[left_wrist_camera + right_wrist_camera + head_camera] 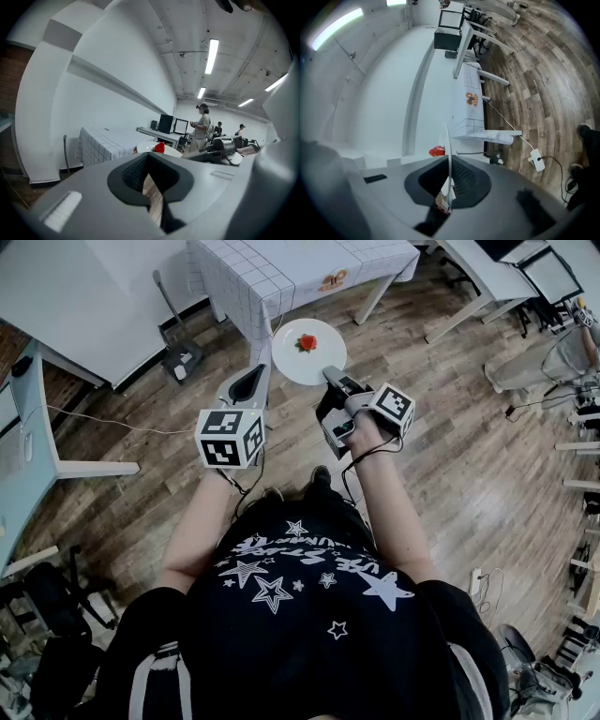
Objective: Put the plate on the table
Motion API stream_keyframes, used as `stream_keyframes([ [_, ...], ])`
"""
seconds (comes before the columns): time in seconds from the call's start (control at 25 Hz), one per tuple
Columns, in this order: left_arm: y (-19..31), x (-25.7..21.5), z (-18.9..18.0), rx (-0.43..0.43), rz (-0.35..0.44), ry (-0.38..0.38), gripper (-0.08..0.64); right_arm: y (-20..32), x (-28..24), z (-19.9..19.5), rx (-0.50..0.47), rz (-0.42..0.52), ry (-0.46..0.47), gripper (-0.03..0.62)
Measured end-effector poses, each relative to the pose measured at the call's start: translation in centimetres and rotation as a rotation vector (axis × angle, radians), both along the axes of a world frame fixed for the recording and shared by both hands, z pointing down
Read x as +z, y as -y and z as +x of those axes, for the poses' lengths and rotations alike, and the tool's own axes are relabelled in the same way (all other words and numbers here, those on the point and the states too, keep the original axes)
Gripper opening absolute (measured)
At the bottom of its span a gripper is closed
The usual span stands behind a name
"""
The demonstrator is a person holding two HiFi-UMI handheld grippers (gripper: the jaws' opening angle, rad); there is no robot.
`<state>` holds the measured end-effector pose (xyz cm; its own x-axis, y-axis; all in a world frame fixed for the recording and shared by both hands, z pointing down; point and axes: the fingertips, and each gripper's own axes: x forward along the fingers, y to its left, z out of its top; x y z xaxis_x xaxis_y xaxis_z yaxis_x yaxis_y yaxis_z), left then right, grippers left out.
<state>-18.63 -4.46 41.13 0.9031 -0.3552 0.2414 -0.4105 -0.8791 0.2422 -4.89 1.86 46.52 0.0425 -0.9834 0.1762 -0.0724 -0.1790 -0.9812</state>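
My right gripper [330,374] has its fingers closed on the near rim of the white plate [308,351]. In the right gripper view the plate's edge [448,154] runs straight down into the slot between the pads. A strawberry [307,341] sits near the plate's middle.

The left gripper [258,379] rests with its tip just beside the plate's left rim. Its fingers are drawn to a narrow gap, and I see only floor through it in the left gripper view, so I judge it is steadying rather than clamping.

The plate hangs over the wooden floor [441,427], just off the near corner of the desk with the checked cloth [246,282]. That gap is what the next move turns on. The desk top lies ahead of the fingers and slightly left, so I judge the plate must go forward past that corner and stay level for the strawberry's sake.
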Motion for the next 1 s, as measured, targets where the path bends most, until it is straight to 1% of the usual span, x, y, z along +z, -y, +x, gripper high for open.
stream_keyframes([
  [0.08, 0.0, 0.3, 0.1, 0.004, 0.000, 0.009, 0.009, -0.4, -0.3, -1.1, -0.004, -0.029, 0.002, 0.018],
  [0.2, -0.2, 0.9, 0.2, 0.008, -0.008, 0.022, 0.009, -0.9, 0.4, -1.5, -0.004, -0.049, 0.020, 0.018],
  [0.28, -0.7, 1.6, 0.3, 0.013, -0.014, 0.034, 0.009, -1.8, 1.4, -2.0, 0.003, -0.100, 0.043, 0.018],
  [0.36, -1.1, 2.1, 0.6, 0.020, -0.017, 0.044, 0.009, -2.6, 2.4, -2.0, 0.014, -0.135, 0.062, 0.018],
  [0.48, -1.2, 2.6, 0.9, 0.024, -0.018, 0.051, 0.009, -3.0, 3.4, -1.6, 0.024, -0.155, 0.084, 0.018],
  [0.68, -1.4, 2.6, 1.9, 0.010, -0.016, 0.050, 0.009, -3.2, 3.0, -0.2, 0.007, -0.154, 0.056, 0.018],
  [0.84, -1.8, 2.5, 3.5, -0.005, -0.014, 0.054, 0.009, -2.7, 2.1, 1.6, -0.018, -0.105, 0.023, 0.020],
  [0.92, -2.1, 2.5, 4.4, -0.015, -0.018, 0.059, 0.009, -2.7, 1.7, 2.4, -0.032, -0.095, 0.024, 0.020],
  [1.0, -2.6, 2.7, 5.6, -0.020, -0.022, 0.069, 0.009, -3.1, 1.9, 3.4, -0.038, -0.087, 0.044, 0.020],
])
